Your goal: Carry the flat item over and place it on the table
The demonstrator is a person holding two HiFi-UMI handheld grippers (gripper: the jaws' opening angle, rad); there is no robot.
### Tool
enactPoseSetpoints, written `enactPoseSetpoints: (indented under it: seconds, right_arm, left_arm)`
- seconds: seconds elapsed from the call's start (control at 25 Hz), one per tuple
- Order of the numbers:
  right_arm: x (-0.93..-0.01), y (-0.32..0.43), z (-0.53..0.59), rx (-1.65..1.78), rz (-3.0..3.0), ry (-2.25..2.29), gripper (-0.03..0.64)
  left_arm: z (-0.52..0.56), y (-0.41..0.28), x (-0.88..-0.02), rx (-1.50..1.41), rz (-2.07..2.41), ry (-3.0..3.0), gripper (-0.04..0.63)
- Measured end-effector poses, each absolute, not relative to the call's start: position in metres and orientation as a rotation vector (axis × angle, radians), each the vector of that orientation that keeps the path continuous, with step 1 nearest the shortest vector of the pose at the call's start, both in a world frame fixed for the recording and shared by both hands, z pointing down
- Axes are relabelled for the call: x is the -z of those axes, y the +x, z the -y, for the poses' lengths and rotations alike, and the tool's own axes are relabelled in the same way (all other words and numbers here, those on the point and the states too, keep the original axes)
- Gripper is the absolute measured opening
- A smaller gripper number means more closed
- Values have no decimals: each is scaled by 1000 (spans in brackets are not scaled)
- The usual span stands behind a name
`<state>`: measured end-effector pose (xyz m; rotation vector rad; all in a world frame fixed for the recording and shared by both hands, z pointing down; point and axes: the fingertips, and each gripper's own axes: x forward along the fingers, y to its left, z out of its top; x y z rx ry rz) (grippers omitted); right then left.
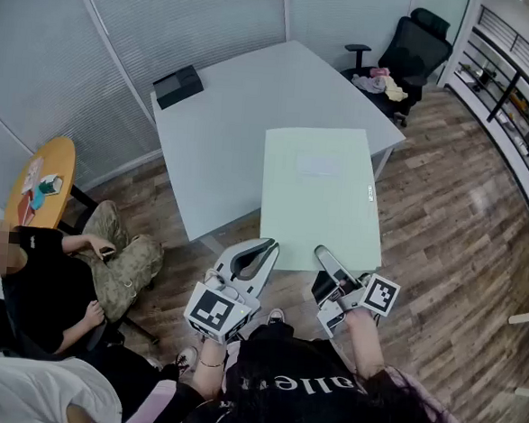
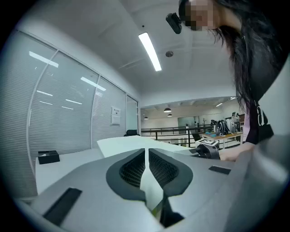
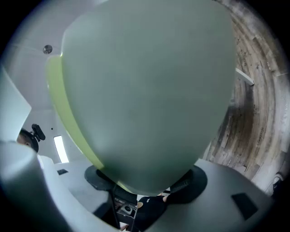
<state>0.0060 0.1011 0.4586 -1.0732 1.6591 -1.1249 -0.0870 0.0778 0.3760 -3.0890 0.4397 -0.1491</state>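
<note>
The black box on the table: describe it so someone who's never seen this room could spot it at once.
Start at the big pale grey table. Look to its far left corner, by the wall of blinds, where the small black box sits. It is the only dark thing on the tabletop, far from the pale green flat folder at the near side.

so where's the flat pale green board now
Head view, centre: the flat pale green board is gripped at its near edge by the left gripper and right gripper, its far part over the light grey table.
</note>
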Motion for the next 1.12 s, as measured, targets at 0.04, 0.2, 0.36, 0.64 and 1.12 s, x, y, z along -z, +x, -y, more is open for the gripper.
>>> enactPoseSetpoints:
  seconds: [0.04, 0.2, 0.36, 0.64, 1.12]
  right_arm:
    - [-461, 2, -102, 1136, -1655, -1062, 296]
    - [-471, 9, -118, 1133, -1618, -1092, 296]
    - [-473, 9, -108, 1111, -1660, -1111, 296]
    - [-477, 0, -60, 1154, -1630, -1123, 296]
    - [-489, 2, -43, 1158, -1586, -1194, 296]
  left_arm:
    - [-79, -89, -379, 157, -448, -3091, 44]
    - [-84, -80, -387, 180, -368, -3078, 44]
    - [-74, -87, -380, 227, -321, -3018, 44]
    - [-25, -105, -379, 177, -416, -3065, 44]
    - [3, -115, -396, 213, -400, -3098, 44]
